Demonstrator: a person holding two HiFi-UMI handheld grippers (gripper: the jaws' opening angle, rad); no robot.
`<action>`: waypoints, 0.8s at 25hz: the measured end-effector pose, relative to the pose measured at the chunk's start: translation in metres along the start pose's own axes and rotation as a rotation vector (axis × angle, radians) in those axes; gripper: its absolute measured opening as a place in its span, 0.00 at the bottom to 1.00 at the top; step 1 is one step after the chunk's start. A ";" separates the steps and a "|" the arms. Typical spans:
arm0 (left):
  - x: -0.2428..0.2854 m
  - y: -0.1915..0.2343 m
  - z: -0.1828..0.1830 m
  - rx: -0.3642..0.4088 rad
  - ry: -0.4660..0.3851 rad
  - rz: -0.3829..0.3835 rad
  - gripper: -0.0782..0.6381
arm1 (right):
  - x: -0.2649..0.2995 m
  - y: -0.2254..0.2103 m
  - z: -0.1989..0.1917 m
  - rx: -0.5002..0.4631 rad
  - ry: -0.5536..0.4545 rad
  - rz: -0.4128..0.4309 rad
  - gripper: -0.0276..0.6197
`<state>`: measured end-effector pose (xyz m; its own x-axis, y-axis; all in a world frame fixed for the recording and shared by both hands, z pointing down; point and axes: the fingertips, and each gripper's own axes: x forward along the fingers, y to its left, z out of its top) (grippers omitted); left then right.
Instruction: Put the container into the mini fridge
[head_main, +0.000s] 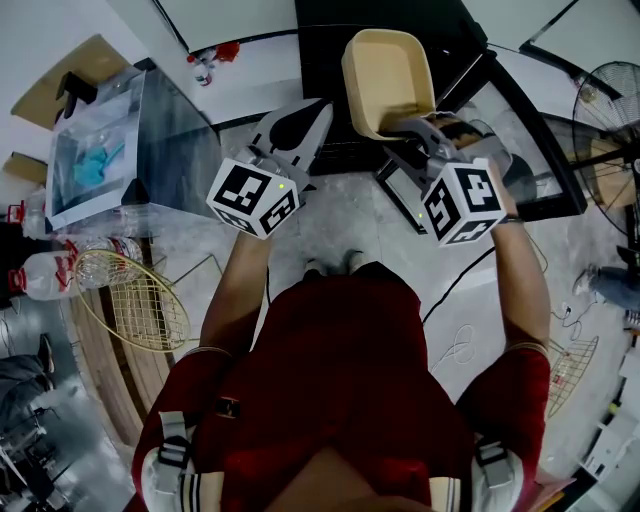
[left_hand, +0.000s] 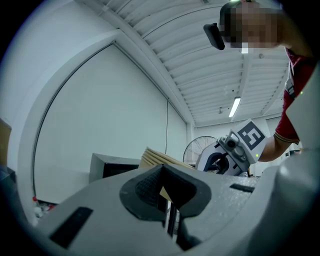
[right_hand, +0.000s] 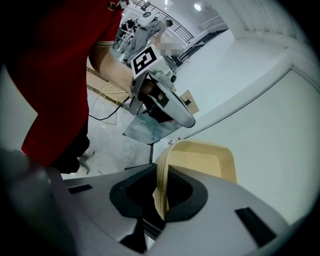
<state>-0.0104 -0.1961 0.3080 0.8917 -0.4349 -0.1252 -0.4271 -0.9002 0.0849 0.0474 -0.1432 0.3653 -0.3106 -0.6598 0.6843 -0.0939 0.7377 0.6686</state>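
The right gripper has its jaws nearly closed on the near rim of the container, and the thin beige edge sits between the pads. It carries the container in the air, in front of the person and to the right. The left gripper is just to the left of it. Its jaws are together and nothing is between them; the beige seen above its notch is the container behind it.

The step in hand is, I think, to carry the container to the fridge, which I take to be the dark box on the far side. The framed panel on the right is probably its open door. The grip holds only one thin rim, so the container can swing or slip. It is better to keep the pressure steady, move slowly, and keep the container level. It should go straight into the opening, away from the door edge. The left gripper should stay aside, or steady the door if it moves.

No view shows the inside of the fridge, so I cannot tell where a free shelf is. The far part of the fridge is cut off at the top of the head view. The bottom of the container is not visible.
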 end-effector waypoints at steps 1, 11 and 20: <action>-0.002 0.000 -0.001 -0.001 0.001 -0.004 0.12 | 0.003 0.004 0.001 0.004 0.003 0.007 0.10; -0.015 0.003 -0.009 -0.005 0.018 -0.001 0.12 | 0.034 0.033 -0.007 0.018 0.035 0.069 0.10; -0.007 0.009 -0.018 0.011 0.039 0.053 0.12 | 0.068 0.041 -0.036 -0.010 0.035 0.123 0.10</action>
<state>-0.0178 -0.2002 0.3278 0.8729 -0.4809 -0.0824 -0.4752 -0.8763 0.0797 0.0561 -0.1631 0.4496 -0.2864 -0.5692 0.7707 -0.0474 0.8118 0.5820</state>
